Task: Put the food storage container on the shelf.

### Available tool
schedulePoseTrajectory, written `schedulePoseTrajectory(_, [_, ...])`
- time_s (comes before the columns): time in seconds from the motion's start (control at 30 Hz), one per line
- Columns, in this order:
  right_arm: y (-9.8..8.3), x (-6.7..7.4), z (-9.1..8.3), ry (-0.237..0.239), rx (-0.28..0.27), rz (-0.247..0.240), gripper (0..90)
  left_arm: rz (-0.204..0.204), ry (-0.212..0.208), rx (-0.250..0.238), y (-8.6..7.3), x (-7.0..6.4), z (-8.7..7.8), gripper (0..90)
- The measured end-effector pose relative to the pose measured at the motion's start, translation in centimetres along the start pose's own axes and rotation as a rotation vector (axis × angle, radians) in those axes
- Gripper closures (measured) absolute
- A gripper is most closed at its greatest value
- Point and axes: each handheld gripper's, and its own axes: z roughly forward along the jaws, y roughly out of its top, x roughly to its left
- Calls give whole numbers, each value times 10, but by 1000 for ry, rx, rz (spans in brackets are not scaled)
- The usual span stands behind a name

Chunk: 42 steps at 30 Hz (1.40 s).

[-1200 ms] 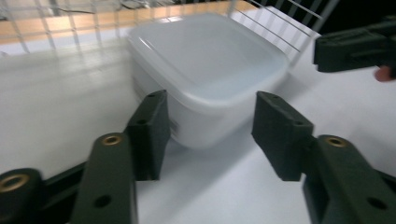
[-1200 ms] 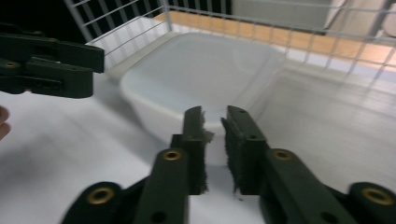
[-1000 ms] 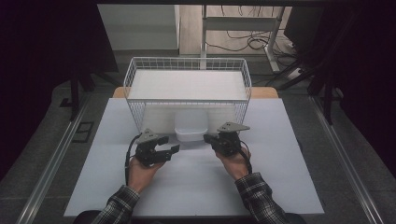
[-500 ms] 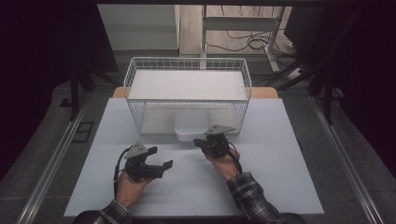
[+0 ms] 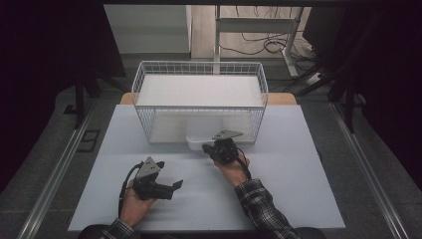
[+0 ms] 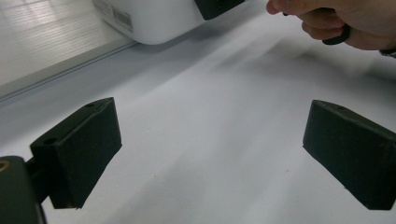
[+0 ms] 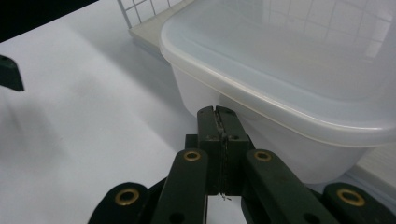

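Beside the wire basket [image 5: 199, 107], the right gripper [image 5: 211, 148] touches the white tub [image 7: 285, 93], fingers together; left gripper [image 5: 175, 185], fingers apart, hovers idle; nothing grasped yet.

The left gripper [image 5: 175, 185] is held low near the tabletop's near edge, its 2 jaws spread wide. The right gripper [image 5: 205, 148] sits farther forward, near the table's middle, jaws pressed together, forearm angling in from the near edge.
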Motion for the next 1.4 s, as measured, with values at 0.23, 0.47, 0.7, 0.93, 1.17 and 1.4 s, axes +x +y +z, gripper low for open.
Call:
schedulePoseTrajectory(0.23, [5,-3,8,-25,-11,4,885,-17,-3,-10,-1,3,-1,38])
schedulePoseTrajectory(0.47, [11,-7,18,-41,-15,-3,885,-21,-10,-6,-1,4,0,39])
schedulePoseTrajectory(0.7, [17,-12,27,-73,-9,-10,886,-25,-13,-4,-1,4,1,38])
schedulePoseTrajectory(0.93, [19,-18,28,-94,-7,-1,886,-30,-16,-4,-2,4,2,38])
schedulePoseTrajectory(1.17, [19,-22,29,-101,-8,8,883,-31,-17,-2,-2,5,2,39])
schedulePoseTrajectory(1.4, [21,-18,26,-70,-11,-1,668,-34,-21,-4,-2,5,2,38])
